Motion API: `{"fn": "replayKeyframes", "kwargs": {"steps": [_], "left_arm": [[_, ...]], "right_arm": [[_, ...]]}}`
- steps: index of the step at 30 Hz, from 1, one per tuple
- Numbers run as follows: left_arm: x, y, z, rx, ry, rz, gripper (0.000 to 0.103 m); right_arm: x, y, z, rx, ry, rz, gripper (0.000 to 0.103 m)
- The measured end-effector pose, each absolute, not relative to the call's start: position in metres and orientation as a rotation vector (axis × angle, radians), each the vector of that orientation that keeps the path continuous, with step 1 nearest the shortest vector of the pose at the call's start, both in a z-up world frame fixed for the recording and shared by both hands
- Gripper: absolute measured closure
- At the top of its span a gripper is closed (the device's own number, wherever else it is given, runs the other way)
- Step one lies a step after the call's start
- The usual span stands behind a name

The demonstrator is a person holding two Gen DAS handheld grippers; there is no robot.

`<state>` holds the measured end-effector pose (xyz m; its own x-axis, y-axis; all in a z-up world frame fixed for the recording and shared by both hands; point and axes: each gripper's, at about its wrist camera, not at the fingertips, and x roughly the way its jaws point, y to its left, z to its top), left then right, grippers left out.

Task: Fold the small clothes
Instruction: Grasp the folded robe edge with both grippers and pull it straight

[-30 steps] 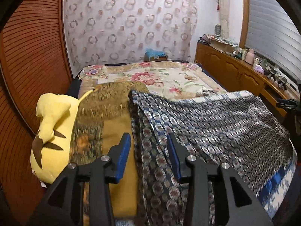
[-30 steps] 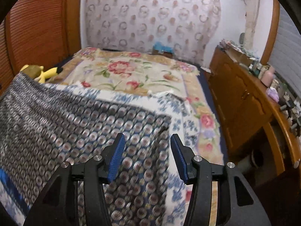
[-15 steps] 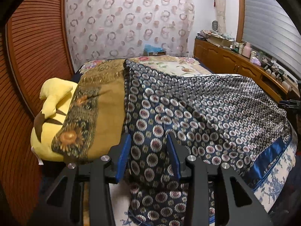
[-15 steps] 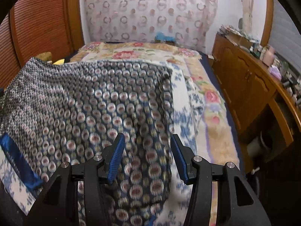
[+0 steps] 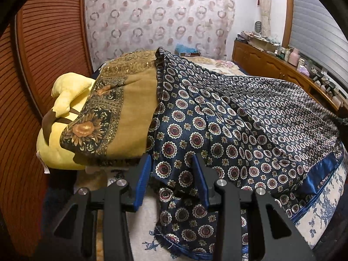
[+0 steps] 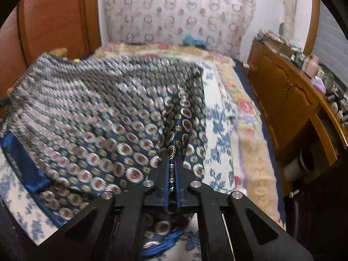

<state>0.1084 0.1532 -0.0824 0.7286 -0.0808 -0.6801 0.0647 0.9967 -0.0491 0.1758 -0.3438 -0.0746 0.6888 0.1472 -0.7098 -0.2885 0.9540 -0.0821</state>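
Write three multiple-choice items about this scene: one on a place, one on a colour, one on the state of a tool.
1. What lies beside the navy patterned scarf, on its left in the left wrist view?
A. a mustard scarf
B. a red towel
C. a white shirt

2. What colour is the plush toy?
A. green
B. yellow
C. pink

3. The right tool is
A. open above the cloth
B. out of view
C. shut on the scarf

Key: 1 A, the mustard scarf touches its edge; 2 B, its body is yellow; 3 C, cloth is pinched between the pads.
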Motion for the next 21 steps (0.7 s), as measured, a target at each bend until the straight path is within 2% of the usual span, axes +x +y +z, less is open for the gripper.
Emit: {"fn": "replayKeyframes", "kwargs": {"steps": [3,8,9,10,11,13,21], "left_arm": [[0.109,0.153,-0.083,-0.02,0.746,-0.082,0.065],[0.109,0.155,-0.083,-0.028,0.735,-0.085,0.065],[0.109,0.156,-0.084,-0.037,0.734,-0.088,0.07],[0.11,0.158,-0.085,-0.046,0.738,-0.09,0.081],[0.111,0.159,-0.085,-0.055,0.741,-0.091,0.085],[0.11,0.16,-0.084,-0.067,0.741,-0.102,0.102],[0.081,0.154,-0.051,-0.094,0.661,-0.141,0.103]], "right_arm": [[0.162,-0.345,-0.057,-0.186,0.714,0.229,0.103],[0.157,-0.349,-0.066,-0.195,0.754,0.207,0.103],[0.159,-0.35,-0.071,-0.196,0.766,0.198,0.103],[0.161,-0.351,-0.075,-0.19,0.774,0.195,0.103],[0.163,-0.353,-0.078,-0.177,0.781,0.195,0.103],[0.165,-0.354,-0.081,-0.157,0.791,0.2,0.103],[0.166,-0.358,-0.078,-0.152,0.764,0.196,0.103]]}}
